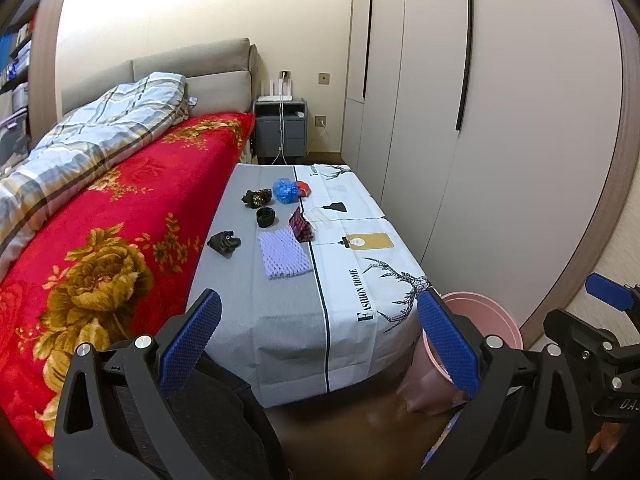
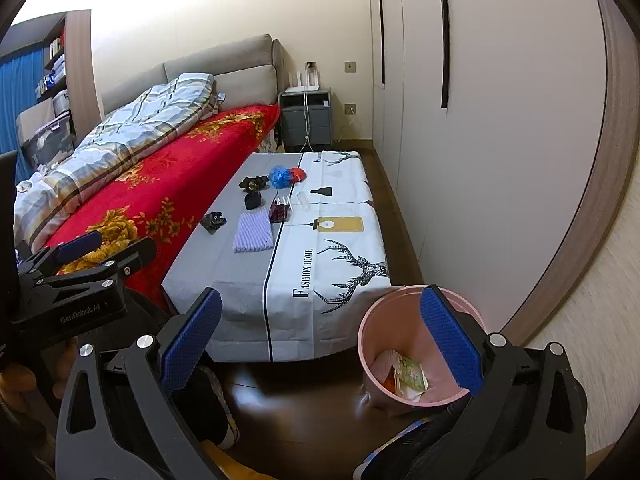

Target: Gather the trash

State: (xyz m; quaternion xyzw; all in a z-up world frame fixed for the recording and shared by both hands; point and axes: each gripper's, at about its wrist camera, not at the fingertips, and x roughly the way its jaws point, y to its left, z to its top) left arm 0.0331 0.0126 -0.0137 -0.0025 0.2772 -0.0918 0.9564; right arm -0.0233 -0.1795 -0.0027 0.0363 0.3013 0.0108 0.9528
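**Both grippers empty over the near end of the table**

I am holding my left gripper (image 1: 318, 340) wide open and empty above the near edge of the table (image 1: 280, 320). My right gripper (image 2: 320, 340) is also gaping wide, gripping nothing, with one finger over the pink bin (image 2: 376, 320) on the floor, which is holding some scraps. The trash is lying mid-table: a white foam net (image 1: 283, 255), black scraps (image 1: 224, 242), a dark red wrapper (image 1: 300, 229) and a blue bag (image 1: 285, 190).
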